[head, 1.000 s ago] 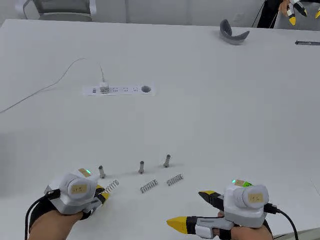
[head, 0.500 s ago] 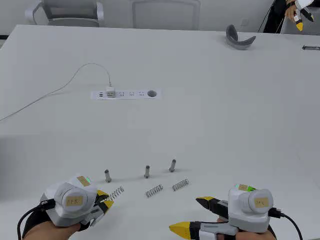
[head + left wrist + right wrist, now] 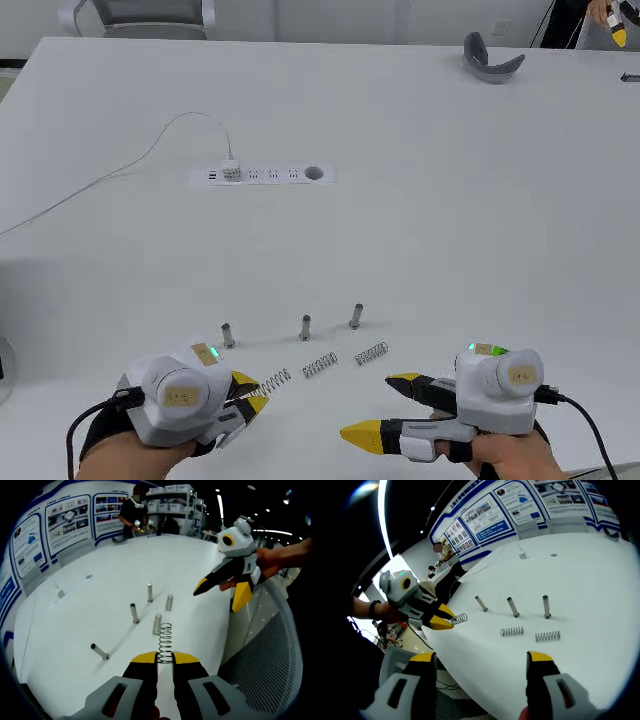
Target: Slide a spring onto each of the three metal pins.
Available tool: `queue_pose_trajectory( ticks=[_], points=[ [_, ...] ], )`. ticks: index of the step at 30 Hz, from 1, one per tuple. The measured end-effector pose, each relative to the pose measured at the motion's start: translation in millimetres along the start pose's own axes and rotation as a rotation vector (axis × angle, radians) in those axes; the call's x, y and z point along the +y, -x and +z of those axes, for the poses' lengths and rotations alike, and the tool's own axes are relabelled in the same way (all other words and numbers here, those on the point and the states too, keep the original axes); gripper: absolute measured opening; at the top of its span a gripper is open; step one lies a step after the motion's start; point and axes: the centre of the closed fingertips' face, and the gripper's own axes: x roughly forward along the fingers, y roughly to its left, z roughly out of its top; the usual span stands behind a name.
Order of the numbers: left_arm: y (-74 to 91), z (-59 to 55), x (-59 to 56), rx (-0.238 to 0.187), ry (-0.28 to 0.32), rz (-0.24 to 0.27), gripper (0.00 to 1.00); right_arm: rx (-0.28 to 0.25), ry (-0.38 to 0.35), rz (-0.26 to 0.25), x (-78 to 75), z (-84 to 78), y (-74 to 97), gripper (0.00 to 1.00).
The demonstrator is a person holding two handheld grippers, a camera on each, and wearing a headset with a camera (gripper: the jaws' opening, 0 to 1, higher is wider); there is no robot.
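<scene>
Around work: power strip (image 3: 262, 175) with white cable (image 3: 110, 172) plugged in, well beyond pins; grey curved object (image 3: 493, 60) near far edge of white surface (image 3: 450, 220). Three pins (image 3: 305, 327) upright in row, two loose springs (image 3: 320, 364) lying just in front. Distant people (image 3: 135, 512) small, blurred. Left gripper (image 3: 252, 392) closed on end of third spring (image 3: 273, 380), which sticks forward near leftmost pin (image 3: 227, 335), apart from it; cannot tell whether free end touches surface. Right gripper (image 3: 378, 408) wide open, low, right of springs, jaws pointing left.
</scene>
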Motion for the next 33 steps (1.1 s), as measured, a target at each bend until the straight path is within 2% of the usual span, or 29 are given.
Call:
queue_pose_trajectory(
  ticks=[11,22,30,33],
  points=[
    [-7.7,20.2,-23.9,-0.017,-0.063,-0.059,0.1,-0.067,-0.088,0.084,11.1,20.8,-3.3,0.57],
    [-12.9,36.7,-49.1,-0.037,-0.12,-0.113,0.1,-0.063,-0.146,0.168,25.6,21.5,-9.7,0.38],
    [-13.5,40.3,-58.7,-0.046,-0.146,-0.147,0.1,-0.046,-0.195,0.237,37.5,21.0,-11.7,0.26],
    [-13.3,40.4,-60.2,-0.047,-0.151,-0.153,0.1,-0.04,-0.199,0.246,39.6,20.1,-11.9,0.24]
  ],
)
